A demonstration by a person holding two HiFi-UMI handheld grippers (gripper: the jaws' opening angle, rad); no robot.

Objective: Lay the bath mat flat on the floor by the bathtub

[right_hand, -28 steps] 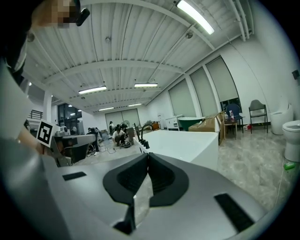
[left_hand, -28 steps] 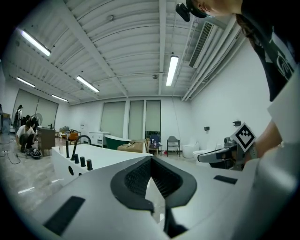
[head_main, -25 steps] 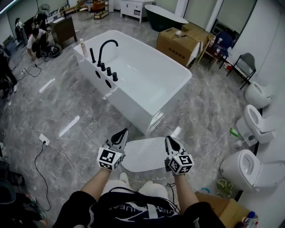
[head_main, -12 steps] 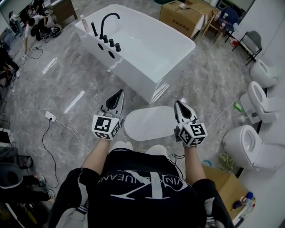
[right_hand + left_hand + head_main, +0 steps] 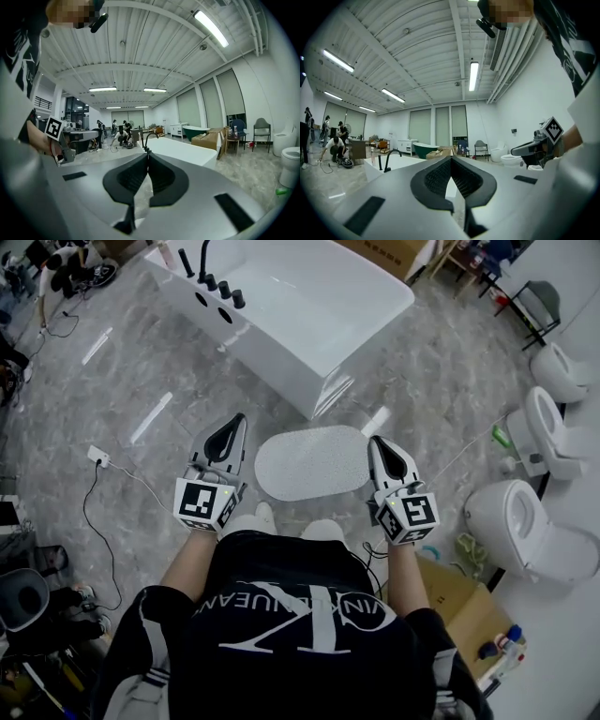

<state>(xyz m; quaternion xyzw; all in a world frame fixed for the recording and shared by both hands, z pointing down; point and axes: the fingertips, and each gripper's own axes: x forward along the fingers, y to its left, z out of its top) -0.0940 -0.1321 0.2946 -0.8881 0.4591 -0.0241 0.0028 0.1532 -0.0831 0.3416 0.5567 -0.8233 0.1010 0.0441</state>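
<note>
The white oval bath mat point(image 5: 314, 462) lies flat on the grey marble floor, just off the near corner of the white bathtub point(image 5: 291, 296). My left gripper point(image 5: 233, 422) hangs to the mat's left and my right gripper point(image 5: 378, 443) to its right, both raised above the floor. Neither touches the mat. In the left gripper view the jaws point(image 5: 451, 160) meet at their tips with nothing between them, and the bathtub's black faucet point(image 5: 389, 158) shows beyond. The right gripper view shows its jaws point(image 5: 148, 156) closed and empty, facing the bathtub point(image 5: 183, 147).
Toilets point(image 5: 525, 532) point(image 5: 555, 427) line the right wall, with a cardboard box point(image 5: 469, 610) nearer. A power strip and cable point(image 5: 97, 457) lie on the floor at left. The person's feet point(image 5: 281, 519) stand at the mat's near edge. People work at the far left point(image 5: 335, 147).
The view has pulled back and tilted down, so the bathtub slid toward the top. Both grippers stayed either side of the mat, which has not moved.
</note>
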